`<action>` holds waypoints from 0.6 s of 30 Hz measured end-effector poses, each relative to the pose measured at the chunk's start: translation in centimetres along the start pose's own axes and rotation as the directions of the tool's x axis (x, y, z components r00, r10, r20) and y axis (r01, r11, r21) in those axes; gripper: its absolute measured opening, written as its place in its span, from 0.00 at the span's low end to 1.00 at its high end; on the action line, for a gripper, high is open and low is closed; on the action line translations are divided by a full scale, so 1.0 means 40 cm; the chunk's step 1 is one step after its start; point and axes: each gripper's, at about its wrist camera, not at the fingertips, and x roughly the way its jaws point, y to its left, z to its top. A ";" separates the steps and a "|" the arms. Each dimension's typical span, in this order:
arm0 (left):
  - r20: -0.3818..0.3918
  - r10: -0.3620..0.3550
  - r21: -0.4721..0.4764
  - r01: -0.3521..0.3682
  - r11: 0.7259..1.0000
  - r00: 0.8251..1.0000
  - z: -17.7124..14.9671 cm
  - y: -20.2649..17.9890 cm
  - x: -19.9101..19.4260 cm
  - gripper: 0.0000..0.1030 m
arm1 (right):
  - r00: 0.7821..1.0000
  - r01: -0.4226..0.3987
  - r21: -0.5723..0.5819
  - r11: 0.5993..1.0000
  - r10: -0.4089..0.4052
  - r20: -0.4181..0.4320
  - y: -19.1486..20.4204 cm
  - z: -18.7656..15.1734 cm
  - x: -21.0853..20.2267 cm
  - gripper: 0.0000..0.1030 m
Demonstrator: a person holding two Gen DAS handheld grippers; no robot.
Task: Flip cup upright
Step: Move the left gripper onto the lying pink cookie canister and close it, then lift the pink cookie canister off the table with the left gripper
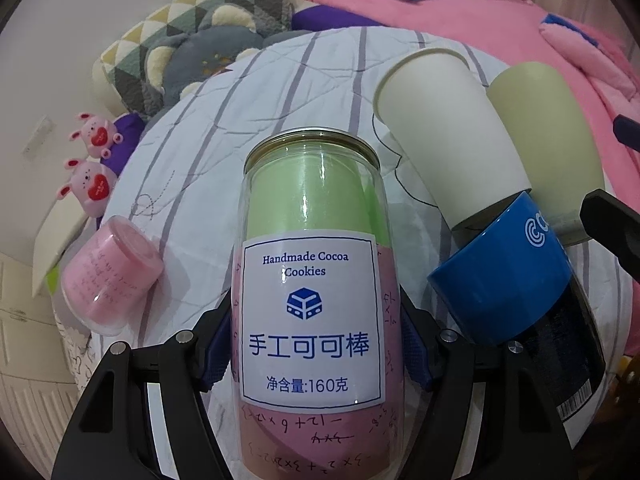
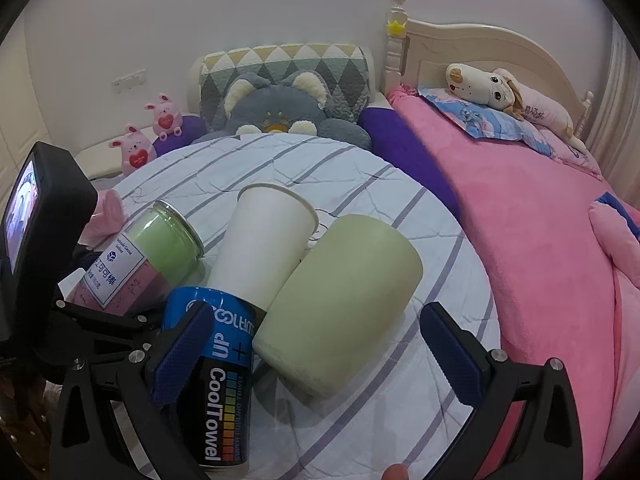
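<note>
My left gripper (image 1: 316,354) is shut on a clear cookie jar (image 1: 312,280) with a white label and green and pink paper inside; it also shows in the right wrist view (image 2: 140,260), lying tilted. My right gripper (image 2: 316,360) is open around the base end of a pale green cup (image 2: 340,304) that lies on its side on the striped white quilt (image 2: 400,400). Its pads do not touch the cup. The green cup also shows in the left wrist view (image 1: 548,136).
A white paper cup (image 2: 268,248) lies on its side between jar and green cup, its base against a blue-capped CoolTowel canister (image 2: 220,380). A small pink jar (image 1: 112,272) lies at left. Plush toys and pillows sit at the bed head; a pink blanket (image 2: 540,240) lies at right.
</note>
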 end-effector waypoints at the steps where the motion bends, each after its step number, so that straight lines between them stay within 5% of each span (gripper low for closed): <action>1: -0.001 0.004 -0.013 -0.004 1.000 1.000 -0.001 0.003 -0.003 0.69 | 1.000 -0.002 -0.002 1.000 0.002 0.000 0.001 0.000 0.000 1.00; 18: 0.040 0.082 -0.159 -0.075 0.984 0.996 -0.043 0.040 -0.105 0.69 | 0.998 -0.049 -0.020 0.999 0.049 0.025 -0.008 -0.012 -0.023 1.00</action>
